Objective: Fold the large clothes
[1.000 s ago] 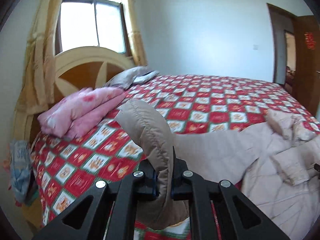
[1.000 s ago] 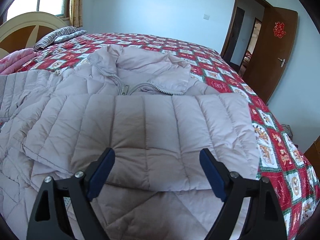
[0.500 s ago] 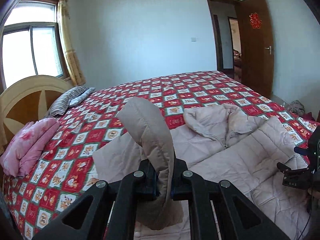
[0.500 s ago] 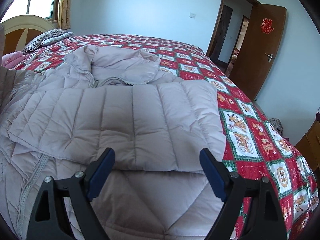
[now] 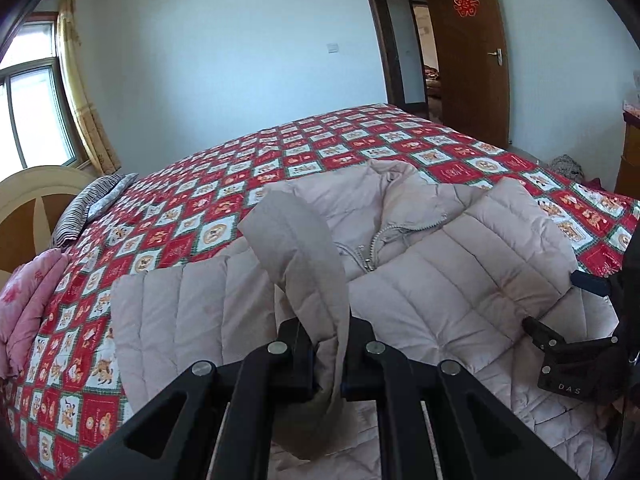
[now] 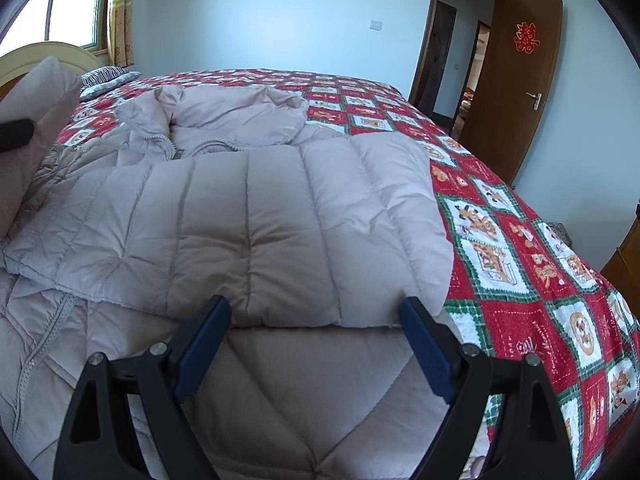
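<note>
A large beige quilted down jacket (image 5: 460, 280) lies on the bed, collar and zipper toward the far side; it also fills the right wrist view (image 6: 260, 220). Its right sleeve (image 6: 280, 232) lies folded across the body. My left gripper (image 5: 329, 356) is shut on the cuff of the left sleeve (image 5: 304, 248) and holds it raised above the jacket. My right gripper (image 6: 314, 344) is open and empty, just above the jacket below the folded sleeve's edge. It shows in the left wrist view (image 5: 568, 356) at the right.
The bed has a red checked quilt (image 5: 280, 160). A striped pillow (image 5: 88, 208) and a pink folded blanket (image 5: 24, 304) lie by the wooden headboard (image 5: 28, 200). An open brown door (image 6: 516, 80) stands at the right, with a wooden cabinet (image 5: 630, 152) near it.
My left gripper has swung right with the sleeve cuff, bringing it over the jacket body. My right gripper has drawn back a little toward the jacket's lower part, staying open.
</note>
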Motion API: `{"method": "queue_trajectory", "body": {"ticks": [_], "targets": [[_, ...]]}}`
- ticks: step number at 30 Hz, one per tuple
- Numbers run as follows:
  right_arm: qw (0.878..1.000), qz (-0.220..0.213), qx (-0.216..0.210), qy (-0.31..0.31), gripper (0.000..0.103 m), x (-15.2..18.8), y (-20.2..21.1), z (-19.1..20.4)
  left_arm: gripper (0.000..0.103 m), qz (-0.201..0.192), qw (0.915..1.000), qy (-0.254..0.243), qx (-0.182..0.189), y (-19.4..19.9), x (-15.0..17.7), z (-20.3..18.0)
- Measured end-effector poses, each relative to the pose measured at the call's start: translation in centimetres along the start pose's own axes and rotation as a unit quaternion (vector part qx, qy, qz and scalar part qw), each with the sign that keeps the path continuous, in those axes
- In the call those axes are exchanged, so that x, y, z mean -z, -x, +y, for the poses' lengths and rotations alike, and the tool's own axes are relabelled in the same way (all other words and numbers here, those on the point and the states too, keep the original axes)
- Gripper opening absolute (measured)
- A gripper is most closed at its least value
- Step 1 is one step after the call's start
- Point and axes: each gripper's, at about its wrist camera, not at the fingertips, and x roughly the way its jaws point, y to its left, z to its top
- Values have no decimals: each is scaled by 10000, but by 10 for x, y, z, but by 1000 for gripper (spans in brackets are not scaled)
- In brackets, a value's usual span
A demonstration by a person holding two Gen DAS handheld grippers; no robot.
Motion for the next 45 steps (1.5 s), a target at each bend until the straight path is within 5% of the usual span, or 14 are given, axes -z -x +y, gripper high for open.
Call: {"method": "queue_trajectory", "body": {"ticks": [7,11,13,15,16,21,28,33,36,37,39,40,41,45], "targets": [[9998,136,81,104,90,3,-7,4,8,65,9997,-141,203,-21,6,-35],[9998,144,79,109,90,5,-8,4,18,1,9991,-393,162,-21,8,-52],[9998,140,57,90,90,5,-9,3,33,-37,9987,-510,91,-21,7,-56],[9999,132,25,64,90,6,-9,1,83,-153,9983,-535,-160,-17,7,-55],[9999,127,3,44,90,6,-9,1,90,-278,9979,-514,-279,-13,6,-52],[9999,140,8,46,90,5,-9,2,92,-383,9974,-415,-443,-6,5,-32],[9962,-150,-595,-618,90,-12,24,-15,92,-192,9950,-59,-978,-8,25,29],[9865,-67,-1527,-592,90,-43,34,21,92,183,9863,663,-1496,-20,48,95],[9872,264,-1505,-461,90,-56,12,45,92,361,9825,986,-1540,-24,61,119],[9882,424,-1405,-437,87,-57,0,51,92,382,9816,1040,-1557,-24,65,124],[9842,841,-1493,-456,60,-52,-23,56,92,376,9808,1087,-1577,-22,70,132],[9802,966,-1659,-482,29,-48,-29,58,92,374,9806,1097,-1582,-22,71,135],[9803,912,-1682,-491,19,-44,-26,57,92,374,9805,1104,-1580,-22,70,138],[9857,732,-1468,-377,14,-38,-10,50,92,341,9803,1159,-1563,-25,64,145]]}}
